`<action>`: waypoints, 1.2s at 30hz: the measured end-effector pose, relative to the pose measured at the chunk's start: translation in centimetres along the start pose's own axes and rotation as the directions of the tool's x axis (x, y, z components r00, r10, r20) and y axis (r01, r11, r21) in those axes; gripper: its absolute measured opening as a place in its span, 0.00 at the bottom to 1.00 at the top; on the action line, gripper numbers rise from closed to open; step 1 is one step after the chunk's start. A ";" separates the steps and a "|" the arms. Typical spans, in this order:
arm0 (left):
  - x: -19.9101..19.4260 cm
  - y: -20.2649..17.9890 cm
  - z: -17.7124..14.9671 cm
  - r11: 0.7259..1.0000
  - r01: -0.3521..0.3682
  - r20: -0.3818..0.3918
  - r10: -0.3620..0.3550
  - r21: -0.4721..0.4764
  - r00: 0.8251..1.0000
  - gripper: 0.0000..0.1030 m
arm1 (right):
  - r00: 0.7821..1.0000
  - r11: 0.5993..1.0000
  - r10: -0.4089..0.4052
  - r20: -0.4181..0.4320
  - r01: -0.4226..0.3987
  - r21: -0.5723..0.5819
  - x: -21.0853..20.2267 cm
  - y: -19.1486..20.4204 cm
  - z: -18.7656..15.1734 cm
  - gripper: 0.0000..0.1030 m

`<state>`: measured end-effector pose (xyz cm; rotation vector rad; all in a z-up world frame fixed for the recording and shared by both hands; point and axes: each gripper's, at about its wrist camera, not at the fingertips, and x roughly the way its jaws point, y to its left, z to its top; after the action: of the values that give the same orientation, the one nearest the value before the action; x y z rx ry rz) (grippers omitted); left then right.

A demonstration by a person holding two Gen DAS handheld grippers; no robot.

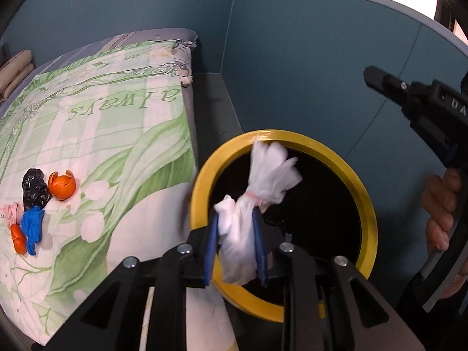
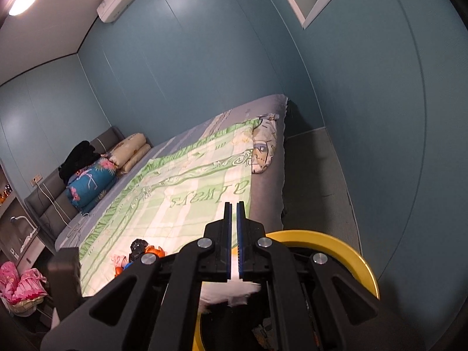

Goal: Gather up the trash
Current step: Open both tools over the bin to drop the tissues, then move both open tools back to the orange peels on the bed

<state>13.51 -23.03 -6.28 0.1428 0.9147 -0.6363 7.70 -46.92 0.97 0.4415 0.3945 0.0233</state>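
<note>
My left gripper (image 1: 235,245) hangs over the yellow-rimmed bin (image 1: 201,175) with its black inside. A knotted white plastic bag (image 1: 257,187) sits loosely between its parted blue pads (image 1: 260,248), its top fanned out above the opening. My right gripper (image 2: 234,204) is shut with nothing between its pads; it also shows at the right of the left wrist view (image 1: 380,79), held by a hand (image 1: 438,204). On the green quilt (image 1: 102,134) lie more scraps: a black bag (image 1: 33,190), orange peel (image 1: 61,185), a blue wad (image 1: 32,228) and a pink bag (image 1: 13,212).
The bed (image 2: 263,193) fills the left side, with pillows (image 2: 128,149) and a folded blanket (image 2: 90,184) at its head. The bin (image 2: 345,248) stands on the grey floor (image 2: 316,181) between the bed and the blue wall (image 1: 307,58). A pink bundle (image 2: 17,283) lies far left.
</note>
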 end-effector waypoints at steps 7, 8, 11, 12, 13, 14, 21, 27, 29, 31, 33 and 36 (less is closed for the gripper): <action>-0.7 -0.2 -0.3 0.999 -0.042 0.049 0.041 0.008 0.998 0.72 | 1.000 1.000 0.017 -0.005 -0.017 0.008 0.1 -0.2 0.0 0.02; -0.9 0.4 -0.3 0.998 -0.054 0.058 0.055 -0.009 0.997 0.72 | 1.000 1.000 0.023 -0.008 -0.023 0.008 0.0 -0.2 -0.1 0.03; -1.9 3.2 -0.4 0.992 -0.094 0.085 0.101 -0.084 0.991 0.72 | 0.999 0.999 0.044 -0.014 -0.044 -0.003 0.2 0.5 -0.2 0.03; -2.3 4.2 -0.4 0.988 -0.111 0.089 0.121 -0.111 0.989 0.72 | 0.998 0.999 0.053 -0.018 -0.053 -0.011 0.4 0.9 -0.3 0.03; -2.6 5.4 -0.5 0.983 -0.124 0.093 0.137 -0.138 0.986 0.72 | 0.998 0.998 0.059 -0.024 -0.060 -0.020 0.6 1.4 -0.3 0.03; -3.0 6.7 -0.6 0.976 -0.140 0.098 0.157 -0.167 0.983 0.72 | 0.997 0.997 0.065 -0.030 -0.066 -0.030 0.8 1.8 -0.3 0.03; -6.2 16.1 -2.7 0.907 -0.237 0.096 0.286 -0.349 0.954 0.72 | 0.987 0.986 0.120 -0.103 -0.130 -0.101 3.8 6.8 -0.9 0.03; -8.7 22.9 -5.0 0.847 -0.305 0.089 0.378 -0.436 0.922 0.72 | 0.968 0.971 0.152 -0.198 -0.184 -0.152 7.6 11.2 -2.1 0.03; -9.3 24.8 -5.8 0.827 -0.316 0.081 0.395 -0.465 0.915 0.72 | 0.960 0.966 0.160 -0.230 -0.201 -0.165 8.8 12.6 -2.6 0.03; -9.7 26.4 -6.6 0.810 -0.330 0.071 0.412 -0.484 0.908 0.72 | 0.950 0.958 0.167 -0.265 -0.220 -0.184 10.2 14.2 -3.3 0.03; -9.9 27.8 -7.4 0.796 -0.341 0.061 0.425 -0.500 0.903 0.72 | 0.939 0.951 0.173 -0.297 -0.238 -0.197 11.4 15.6 -4.1 0.04; -10.0 29.3 -8.5 0.778 -0.353 0.049 0.439 -0.520 0.897 0.72 | 0.917 0.940 0.183 -0.354 -0.269 -0.211 13.7 17.8 -5.5 0.04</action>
<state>19.86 8.42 -8.09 -0.1824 0.8240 0.0029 19.43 -27.06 -1.13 0.2228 0.6603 0.3777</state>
